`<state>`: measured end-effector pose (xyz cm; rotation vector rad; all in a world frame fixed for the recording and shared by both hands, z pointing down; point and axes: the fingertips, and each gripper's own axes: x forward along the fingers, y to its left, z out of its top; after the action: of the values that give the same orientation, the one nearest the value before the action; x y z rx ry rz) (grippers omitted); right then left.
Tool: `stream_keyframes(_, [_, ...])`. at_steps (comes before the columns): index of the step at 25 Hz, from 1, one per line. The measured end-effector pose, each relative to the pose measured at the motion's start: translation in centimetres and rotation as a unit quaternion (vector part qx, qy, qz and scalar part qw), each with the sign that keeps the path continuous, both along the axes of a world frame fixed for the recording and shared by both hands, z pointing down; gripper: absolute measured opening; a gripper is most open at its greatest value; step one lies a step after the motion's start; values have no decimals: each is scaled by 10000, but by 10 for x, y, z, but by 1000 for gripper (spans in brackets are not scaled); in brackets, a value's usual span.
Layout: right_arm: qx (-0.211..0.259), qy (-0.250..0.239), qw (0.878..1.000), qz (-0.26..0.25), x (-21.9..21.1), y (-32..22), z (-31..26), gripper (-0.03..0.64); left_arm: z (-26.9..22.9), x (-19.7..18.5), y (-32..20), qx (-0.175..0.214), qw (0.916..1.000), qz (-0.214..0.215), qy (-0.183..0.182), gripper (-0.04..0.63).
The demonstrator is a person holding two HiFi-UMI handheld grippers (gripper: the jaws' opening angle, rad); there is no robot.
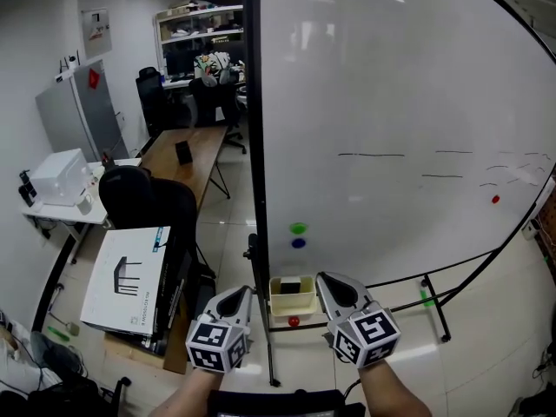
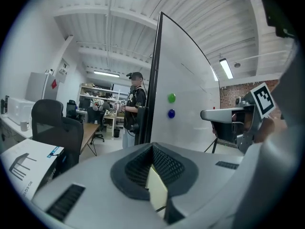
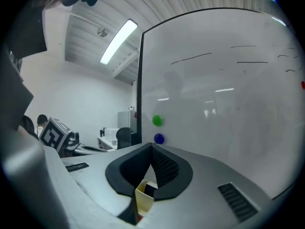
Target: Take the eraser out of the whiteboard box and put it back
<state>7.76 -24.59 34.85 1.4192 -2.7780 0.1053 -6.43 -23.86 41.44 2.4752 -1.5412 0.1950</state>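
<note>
Eraser (image 1: 291, 286) lying dark inside the whiteboard box (image 1: 293, 306), hung at the lower left corner of the whiteboard (image 1: 391, 102), just above a red magnet (image 1: 294, 321). Left tool (image 2: 152, 146) clenched on nothing, off the box's left side. Right tool (image 3: 151, 146) likewise clenched and empty, off the box's right side, apart from it. Risks, as judged: going in clenched and jabbing the eraser or the rim; shoving the box sideways off the board; pinching a box wall along with the eraser through an off-centre reach. Better to open wide first, then descend squarely over the box.
</note>
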Motion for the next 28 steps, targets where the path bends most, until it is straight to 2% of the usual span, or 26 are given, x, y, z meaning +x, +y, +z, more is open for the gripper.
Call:
stream_keyframes(5, [148, -334, 9993, -122, -1, 8, -17, 20, -10, -4, 2, 176, 9998, -63, 99, 15])
stream_keyframes(9, [379, -78, 9991, -154, -4, 12, -20, 20, -13, -2, 4, 229, 9996, 0, 150, 15])
stream_keyframes(14, [321, -154, 9993, -146, 3, 12, -17, 20, -16, 6, 8, 217, 9996, 119, 147, 15])
stream_keyframes(21, [478, -112, 9983, -299, 12, 22, -26, 20, -24, 4, 19, 304, 9995, -70, 3, 15])
stream_keyframes(24, [538, -221, 9978, -325, 18, 28, -32, 20, -27, 5, 30, 262, 9995, -143, 73, 15])
stream_keyframes(28, [615, -183, 9969, -467, 1, 46, -37, 20, -36, -4, 55, 468, 9988, -152, 73, 15])
